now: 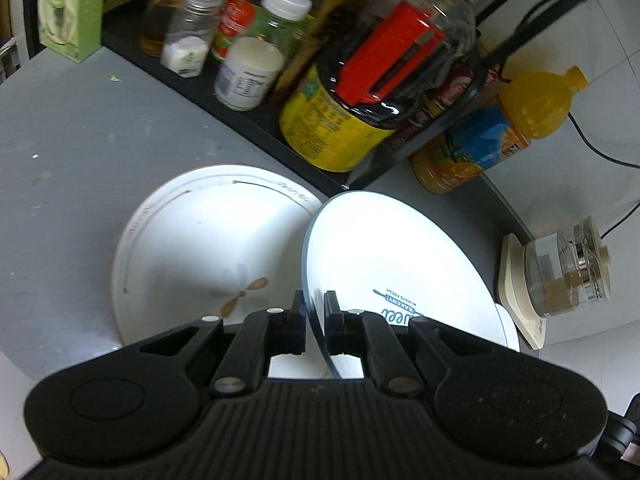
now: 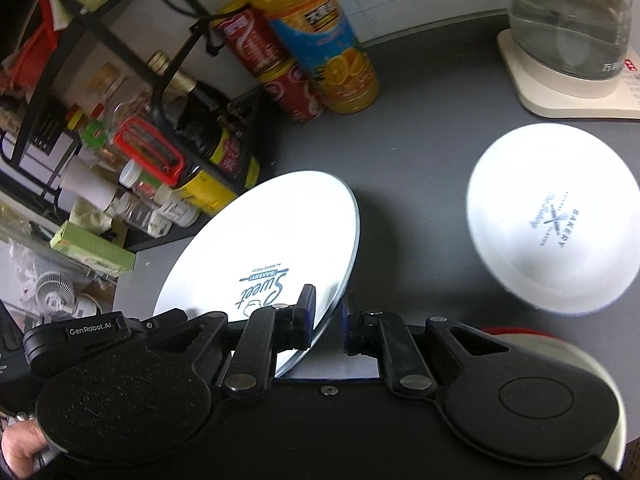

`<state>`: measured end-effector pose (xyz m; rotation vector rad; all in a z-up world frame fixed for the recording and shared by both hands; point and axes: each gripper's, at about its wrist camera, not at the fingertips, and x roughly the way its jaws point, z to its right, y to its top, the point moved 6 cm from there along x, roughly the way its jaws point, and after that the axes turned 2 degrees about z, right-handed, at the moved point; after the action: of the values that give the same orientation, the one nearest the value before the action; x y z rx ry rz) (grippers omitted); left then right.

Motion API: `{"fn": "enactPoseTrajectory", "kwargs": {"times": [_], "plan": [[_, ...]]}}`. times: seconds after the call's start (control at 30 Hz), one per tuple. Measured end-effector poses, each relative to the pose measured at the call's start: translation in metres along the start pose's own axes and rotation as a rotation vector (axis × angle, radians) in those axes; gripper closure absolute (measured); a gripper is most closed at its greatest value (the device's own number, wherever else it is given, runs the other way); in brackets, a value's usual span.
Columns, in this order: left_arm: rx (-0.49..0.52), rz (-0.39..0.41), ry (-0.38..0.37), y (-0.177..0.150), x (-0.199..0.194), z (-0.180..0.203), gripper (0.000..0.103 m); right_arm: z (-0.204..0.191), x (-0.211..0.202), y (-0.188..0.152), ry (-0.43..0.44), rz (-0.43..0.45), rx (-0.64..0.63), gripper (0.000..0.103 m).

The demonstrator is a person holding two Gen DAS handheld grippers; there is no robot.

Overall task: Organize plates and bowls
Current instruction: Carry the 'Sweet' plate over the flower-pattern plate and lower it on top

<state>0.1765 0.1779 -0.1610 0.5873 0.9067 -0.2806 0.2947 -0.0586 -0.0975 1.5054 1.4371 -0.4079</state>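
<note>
1. White with a thin blue-grey rim, the bakery plate is held tilted above the grey counter, its printed face turned up and away from the left gripper.
2. Left gripper: its two black fingers are closed almost together on the plate's near rim, one on each side of the edge, so the plate stands straight ahead of the fingertips.
3. Right gripper: its fingers straddle the same plate at another point of the rim. The left-side finger lies against the printed face; the other shows a narrow gap from the edge (contact on that side I cannot tell), so the jaws are narrowly parted rather than clamped.
4. Ahead and to the left of the left gripper, a larger white plate with a brown ring and a small leaf motif lies flat on the counter, partly beneath the tilted plate's edge.
5. Ahead and to the right of the right gripper, a white bowl with a bakery print sits on the counter, well apart from the held plate.
6. Beyond both grippers stands a black rack crowded with jars and bottles, with an orange juice bottle just beside it.
7. Far right of the left gripper, a glass kettle sits on a cream base.
</note>
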Motion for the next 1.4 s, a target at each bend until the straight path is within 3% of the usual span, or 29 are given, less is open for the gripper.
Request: {"fn": "enactPoseTrajectory", "kwargs": {"times": [0.9, 1.4], "plan": [[-0.117, -0.002, 0.075, -0.006, -0.015, -0.079, 0.096, -0.059, 0.043, -0.028, 0.012, -0.103, -0.151, 0.09], [-0.119, -0.021, 0.099, -0.007, -0.01, -0.091, 0.096, -0.06, 0.06, -0.036, -0.018, -0.143, -0.149, 0.092]]}}
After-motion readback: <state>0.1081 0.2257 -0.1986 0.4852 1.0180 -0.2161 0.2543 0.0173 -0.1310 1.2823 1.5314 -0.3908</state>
